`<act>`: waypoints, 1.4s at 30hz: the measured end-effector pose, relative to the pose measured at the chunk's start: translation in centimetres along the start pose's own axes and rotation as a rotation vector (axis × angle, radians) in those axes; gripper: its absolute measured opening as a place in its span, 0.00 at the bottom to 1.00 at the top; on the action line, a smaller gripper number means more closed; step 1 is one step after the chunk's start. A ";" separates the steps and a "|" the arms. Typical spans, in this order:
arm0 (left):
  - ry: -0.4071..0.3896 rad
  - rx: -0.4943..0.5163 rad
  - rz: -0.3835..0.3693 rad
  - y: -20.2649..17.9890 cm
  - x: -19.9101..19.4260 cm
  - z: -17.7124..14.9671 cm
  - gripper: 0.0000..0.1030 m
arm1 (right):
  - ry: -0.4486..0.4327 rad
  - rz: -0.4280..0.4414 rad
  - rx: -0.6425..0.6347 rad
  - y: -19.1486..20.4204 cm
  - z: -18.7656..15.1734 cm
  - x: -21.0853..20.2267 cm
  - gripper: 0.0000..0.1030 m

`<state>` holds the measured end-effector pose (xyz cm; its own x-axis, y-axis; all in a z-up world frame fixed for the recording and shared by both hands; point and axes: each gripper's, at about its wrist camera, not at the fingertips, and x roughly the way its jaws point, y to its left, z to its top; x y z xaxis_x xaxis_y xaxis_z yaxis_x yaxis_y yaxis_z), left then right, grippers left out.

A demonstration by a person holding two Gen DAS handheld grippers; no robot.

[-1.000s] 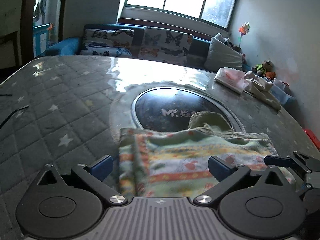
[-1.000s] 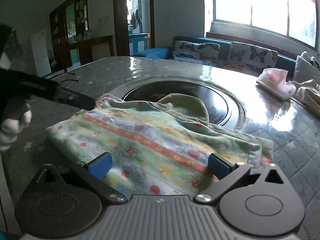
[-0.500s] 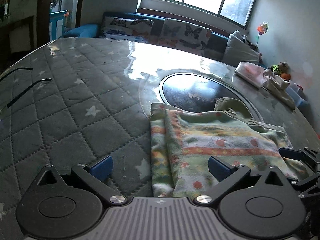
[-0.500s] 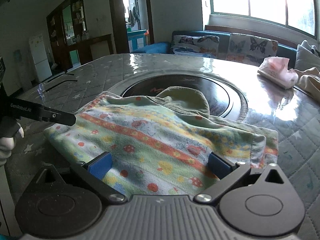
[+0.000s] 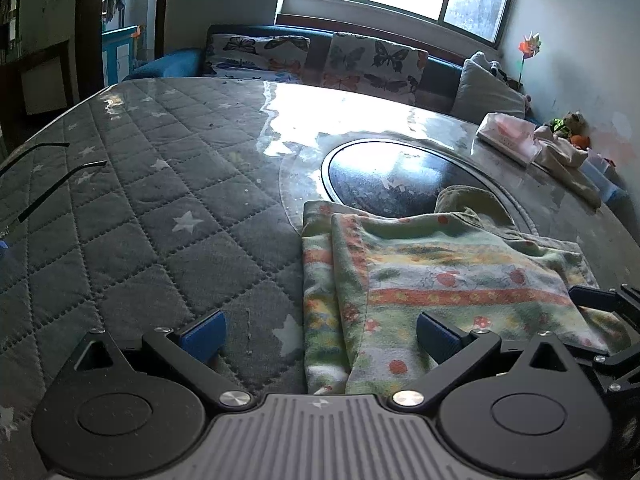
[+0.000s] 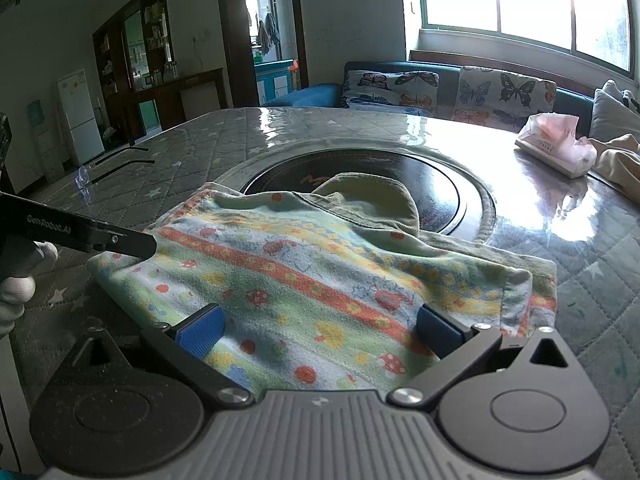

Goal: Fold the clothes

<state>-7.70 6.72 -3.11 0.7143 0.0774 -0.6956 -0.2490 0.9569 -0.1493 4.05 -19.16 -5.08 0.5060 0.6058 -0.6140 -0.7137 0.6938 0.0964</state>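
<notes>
A folded garment with green, yellow and orange patterned stripes [image 5: 440, 280] [image 6: 312, 276] lies flat on the quilted grey table, its far edge reaching the dark round inset. My left gripper [image 5: 318, 334] is open, straddling the garment's near left corner, one blue pad on the bare quilt and one over the cloth. My right gripper [image 6: 320, 328] is open and low over the garment's near edge, nothing pinched between its pads. A finger of the left gripper [image 6: 120, 240] shows at the garment's left edge in the right wrist view, with a gloved hand [image 6: 16, 280] behind it.
The dark round inset [image 5: 400, 172] sits mid-table under a glossy cover. A pink tissue pack [image 6: 556, 148] and a beige cloth [image 6: 620, 164] lie at the far right. Two thin dark strips [image 5: 52, 176] lie at the table's left. A butterfly-print sofa [image 5: 320, 60] stands behind.
My left gripper has drawn back and shifted left, from over the garment's middle to its left corner. The right gripper stayed low over the near edge. The garment has not moved.
</notes>
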 end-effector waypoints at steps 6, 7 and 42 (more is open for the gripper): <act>0.001 -0.006 -0.013 0.3 -0.1 0.1 1.00 | 0.003 -0.005 -0.005 0.2 0.0 -0.1 1.00; 0.004 -0.008 -0.017 0.4 -0.1 0.1 1.00 | 0.003 -0.007 -0.008 0.2 0.0 -0.1 1.00; 0.041 -0.149 -0.041 4.7 -0.5 2.9 1.00 | 0.061 0.222 -0.445 12.5 3.5 0.5 0.70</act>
<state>-7.28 12.03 -1.45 0.6990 0.0247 -0.7147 -0.3170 0.9065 -0.2788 -2.94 -8.84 -1.45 0.2985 0.6869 -0.6627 -0.9452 0.3088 -0.1056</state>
